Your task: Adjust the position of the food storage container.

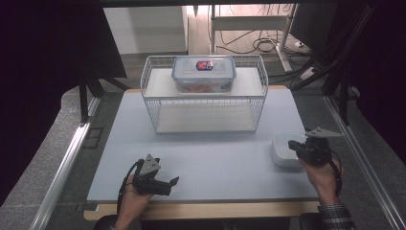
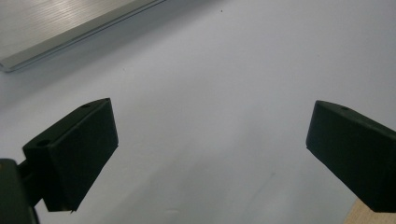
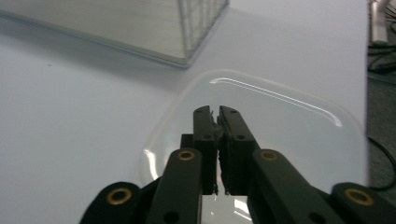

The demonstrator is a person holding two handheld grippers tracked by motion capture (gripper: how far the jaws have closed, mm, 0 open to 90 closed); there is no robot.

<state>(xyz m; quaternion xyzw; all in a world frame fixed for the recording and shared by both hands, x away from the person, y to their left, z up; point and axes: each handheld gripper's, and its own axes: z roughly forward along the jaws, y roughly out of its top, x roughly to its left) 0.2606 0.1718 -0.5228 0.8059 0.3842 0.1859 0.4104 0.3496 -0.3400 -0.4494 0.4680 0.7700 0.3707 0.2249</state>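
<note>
High view: my left gripper [image 1: 163, 183] lies low at the near left of the pale desk [image 1: 215, 153], jaws spread with nothing between them. My right gripper [image 1: 298, 145] hangs over the white lidded container [image 1: 283, 148] at the desk's right edge. A wire basket [image 1: 205, 93] stands at the far middle, with a clear food box [image 1: 204, 73] on its upper shelf.

Left gripper view: my left jaws stand wide apart over bare desk surface.

Right gripper view: my right jaws are pressed together, nothing visible between them, directly above the container's translucent lid [image 3: 280, 121]. A corner of the basket shows just beyond it.
</note>
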